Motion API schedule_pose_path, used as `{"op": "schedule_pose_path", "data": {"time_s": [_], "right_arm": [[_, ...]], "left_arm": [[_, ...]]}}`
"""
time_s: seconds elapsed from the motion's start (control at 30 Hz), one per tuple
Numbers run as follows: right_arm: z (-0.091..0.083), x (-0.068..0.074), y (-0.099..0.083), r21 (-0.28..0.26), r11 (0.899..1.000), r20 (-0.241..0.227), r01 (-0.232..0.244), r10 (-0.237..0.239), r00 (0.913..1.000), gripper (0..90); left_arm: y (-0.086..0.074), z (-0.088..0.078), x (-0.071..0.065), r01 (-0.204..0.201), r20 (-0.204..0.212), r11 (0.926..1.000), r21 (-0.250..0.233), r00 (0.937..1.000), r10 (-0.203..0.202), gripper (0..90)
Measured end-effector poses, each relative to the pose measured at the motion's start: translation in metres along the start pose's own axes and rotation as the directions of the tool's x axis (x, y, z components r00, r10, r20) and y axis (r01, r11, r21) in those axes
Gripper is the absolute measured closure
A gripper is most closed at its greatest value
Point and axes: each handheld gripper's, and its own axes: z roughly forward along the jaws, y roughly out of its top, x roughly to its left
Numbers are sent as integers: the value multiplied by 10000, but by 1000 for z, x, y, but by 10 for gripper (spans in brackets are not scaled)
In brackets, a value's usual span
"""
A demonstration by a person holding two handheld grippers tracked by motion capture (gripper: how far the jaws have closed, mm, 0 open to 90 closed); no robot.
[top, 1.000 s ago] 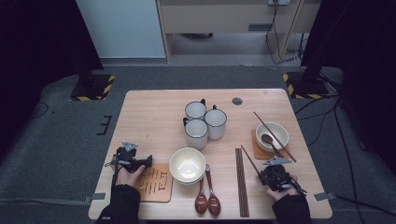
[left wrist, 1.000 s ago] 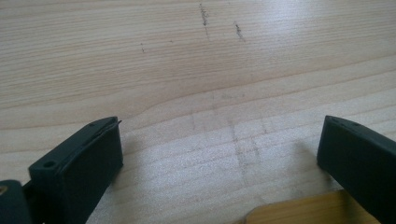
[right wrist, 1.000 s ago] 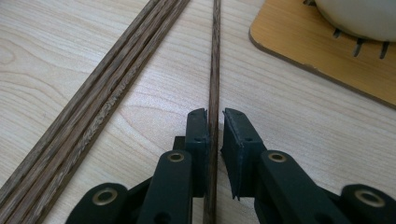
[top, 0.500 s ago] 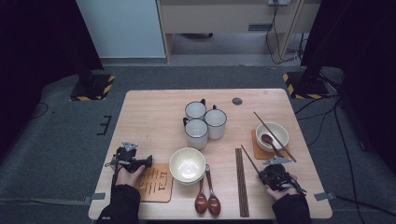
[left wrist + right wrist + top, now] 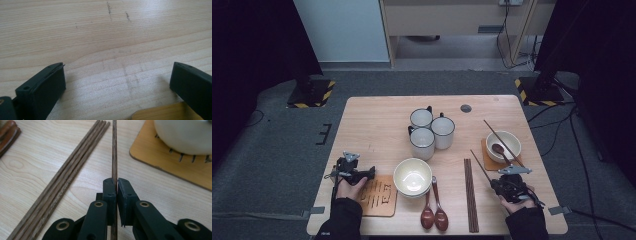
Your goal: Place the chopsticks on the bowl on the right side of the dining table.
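Chopstick (image 5: 114,150) sits clamped in the right tool (image 5: 116,185), bundled chopsticks (image 5: 70,167) and coaster (image 5: 160,157) flanking; left tool (image 5: 117,75) gapes empty.

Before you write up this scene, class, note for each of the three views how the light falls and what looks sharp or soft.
High view: the table is evenly lit, its surroundings nearly black, detail soft. Left gripper view: wood grain sharp, a soft shadow beside each open jaw of the left gripper. Right gripper view: the right gripper and the chopstick it grips are crisp; the pale bowl looks slightly soft.
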Motion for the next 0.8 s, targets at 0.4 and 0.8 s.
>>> {"op": "schedule_pose_path", "data": {"time_s": [0.4, 0.8], "right_arm": [[-14, 0, 10, -708, 9975, -222, -18, 2, 9998, 850], [-33, 0, 22, -1421, 9898, -382, -115, 61, 9993, 850]], "left_arm": [[0, 0, 0, -3, 0, 10000, 3, 10000, 3, 0], [0, 0, 0, -1, 0, 10000, 1, 10000, 1, 0]]}}
